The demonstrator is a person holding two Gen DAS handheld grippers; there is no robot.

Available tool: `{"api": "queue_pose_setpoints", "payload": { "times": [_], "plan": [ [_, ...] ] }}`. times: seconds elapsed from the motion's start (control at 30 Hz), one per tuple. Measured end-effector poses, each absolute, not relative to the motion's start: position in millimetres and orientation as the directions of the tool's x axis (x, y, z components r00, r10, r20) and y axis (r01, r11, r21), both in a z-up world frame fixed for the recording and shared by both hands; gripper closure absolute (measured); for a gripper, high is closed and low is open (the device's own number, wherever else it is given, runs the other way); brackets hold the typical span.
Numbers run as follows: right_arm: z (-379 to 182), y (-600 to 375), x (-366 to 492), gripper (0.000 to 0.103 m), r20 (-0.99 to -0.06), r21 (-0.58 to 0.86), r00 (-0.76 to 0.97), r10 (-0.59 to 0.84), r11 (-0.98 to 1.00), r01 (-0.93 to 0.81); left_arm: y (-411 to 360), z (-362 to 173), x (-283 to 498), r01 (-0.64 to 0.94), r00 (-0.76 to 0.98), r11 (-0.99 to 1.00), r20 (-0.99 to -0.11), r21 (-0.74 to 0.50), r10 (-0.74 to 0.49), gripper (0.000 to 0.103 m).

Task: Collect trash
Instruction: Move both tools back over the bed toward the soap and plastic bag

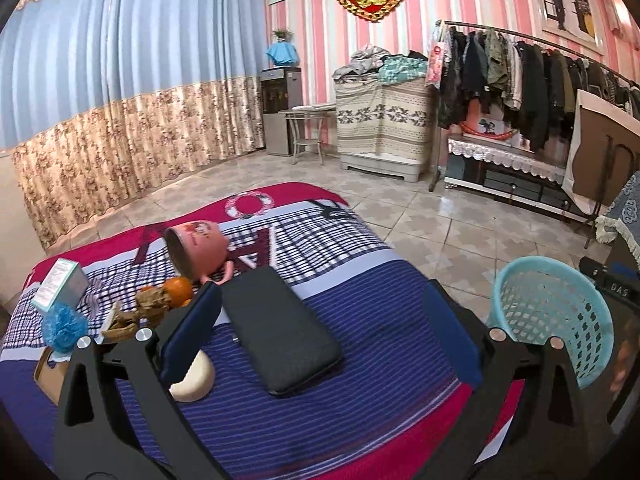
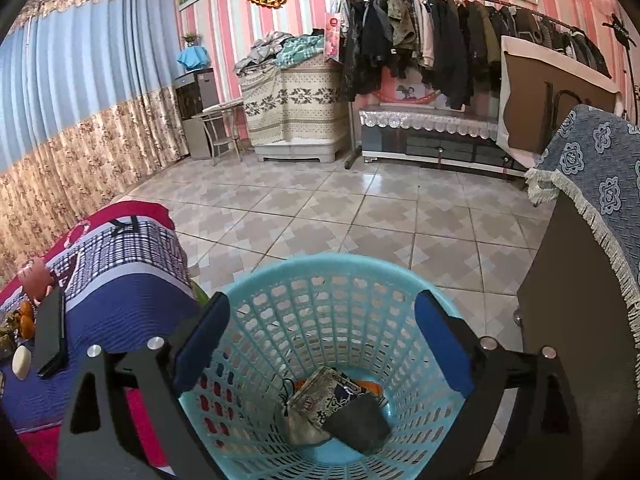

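Observation:
My left gripper (image 1: 324,320) is open and empty above the striped bed cover (image 1: 360,280). Between its fingers lies a black flat case (image 1: 280,332). A cream oval piece (image 1: 192,380) lies by its left finger. Behind are oranges (image 1: 178,290), a tipped pink pot (image 1: 198,248), a blue mesh puff (image 1: 62,326), a small box (image 1: 60,284) and brown peel scraps (image 1: 132,316). My right gripper (image 2: 324,340) is open and empty over the light blue basket (image 2: 280,304). The basket holds a printed wrapper (image 2: 324,396), a dark grey piece (image 2: 358,424) and other scraps. The basket also shows in the left wrist view (image 1: 560,312).
The basket stands on the tiled floor (image 2: 360,216) just right of the bed. A dark cabinet under a blue fringed cloth (image 2: 600,184) stands close on the right. A clothes rack (image 2: 440,40), a covered chest (image 2: 292,104) and curtains (image 1: 120,100) line the far walls.

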State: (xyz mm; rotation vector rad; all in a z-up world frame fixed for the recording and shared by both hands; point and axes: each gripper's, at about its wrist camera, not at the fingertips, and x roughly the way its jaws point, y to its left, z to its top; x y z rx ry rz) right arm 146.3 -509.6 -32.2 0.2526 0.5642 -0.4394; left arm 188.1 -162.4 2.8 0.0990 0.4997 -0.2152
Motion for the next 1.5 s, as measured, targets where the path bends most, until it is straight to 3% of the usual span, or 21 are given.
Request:
{"api": "queue_pose_setpoints", "payload": {
  "times": [0.37,1.5],
  "plan": [
    [-18,-462,156,0.011,-0.534,0.05,0.792,-0.297,0.924,0.38,-105,1,187,0.124,0.867,0.991,-0.492,0.044,-0.087,0.006],
    [-10,-284,186,0.011,-0.533,0.02,0.846,-0.01,0.999,0.024,78,-21,166,-0.152,0.835,0.988,-0.531,0.034,0.147,0.006]
  ]
}}
